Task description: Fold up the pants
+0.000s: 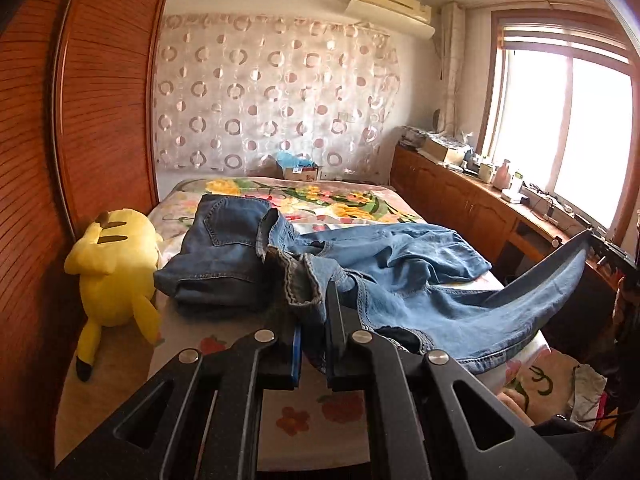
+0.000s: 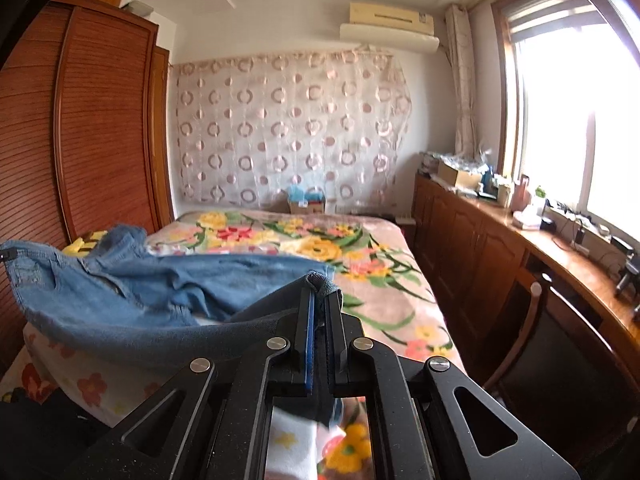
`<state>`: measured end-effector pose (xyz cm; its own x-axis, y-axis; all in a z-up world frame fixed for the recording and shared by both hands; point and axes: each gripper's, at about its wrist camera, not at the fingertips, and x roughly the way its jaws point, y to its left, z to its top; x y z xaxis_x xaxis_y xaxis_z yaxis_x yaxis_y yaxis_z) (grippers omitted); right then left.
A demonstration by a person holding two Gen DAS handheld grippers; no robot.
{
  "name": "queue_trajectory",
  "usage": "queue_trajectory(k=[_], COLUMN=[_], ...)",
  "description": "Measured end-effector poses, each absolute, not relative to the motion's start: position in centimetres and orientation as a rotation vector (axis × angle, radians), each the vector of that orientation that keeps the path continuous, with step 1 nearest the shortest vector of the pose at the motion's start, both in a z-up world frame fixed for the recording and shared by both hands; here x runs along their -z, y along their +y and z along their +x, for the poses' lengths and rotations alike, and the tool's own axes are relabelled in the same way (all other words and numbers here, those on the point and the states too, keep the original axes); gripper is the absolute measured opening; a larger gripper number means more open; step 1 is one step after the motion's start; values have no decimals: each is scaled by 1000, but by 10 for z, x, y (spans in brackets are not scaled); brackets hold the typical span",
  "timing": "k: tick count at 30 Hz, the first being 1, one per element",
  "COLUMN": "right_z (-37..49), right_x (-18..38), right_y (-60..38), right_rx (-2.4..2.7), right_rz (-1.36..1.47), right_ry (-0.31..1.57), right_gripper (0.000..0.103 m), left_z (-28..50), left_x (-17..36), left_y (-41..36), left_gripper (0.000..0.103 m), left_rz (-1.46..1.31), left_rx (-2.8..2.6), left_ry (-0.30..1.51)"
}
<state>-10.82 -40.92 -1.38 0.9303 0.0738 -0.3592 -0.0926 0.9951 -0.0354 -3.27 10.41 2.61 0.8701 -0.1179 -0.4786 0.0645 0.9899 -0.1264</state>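
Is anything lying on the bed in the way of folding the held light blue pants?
Yes: darker folded jeans lie on the bed, touching the light blue pants, with a yellow plush toy beside them.

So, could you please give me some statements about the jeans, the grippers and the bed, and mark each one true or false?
1. The left gripper is shut on the light blue jeans. True.
2. The right gripper is open and holds nothing. False: it is shut on a fold of the same jeans.
3. A darker, folded pair of jeans lies on the bed. True.
4. The yellow plush toy sits on the window counter. False: it lies at the bed's edge beside the wooden wardrobe.
5. The bed cover is plain white. False: it has a flower pattern.
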Motion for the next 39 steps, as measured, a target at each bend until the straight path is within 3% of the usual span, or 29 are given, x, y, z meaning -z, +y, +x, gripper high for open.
queue_trajectory(k=[10,20,29,39], right_z=[-73,-26,58,126], right_x=[64,16,65,56], right_y=[-407,-400,-394,-382], right_rx=[-90,-78,-36,-12], right_rz=[-52,-97,-74,-61], right_ry=[432,374,423,397], right_gripper=[4,4,4,4], left_z=[-13,16,88,144], left_x=[5,-7,-3,-1], left_y=[104,101,94,103], left_gripper=[9,9,9,9], left_rz=[-121,-121,-114,-164], left_rx=[89,89,79,13], left_ry=[584,534,557,553])
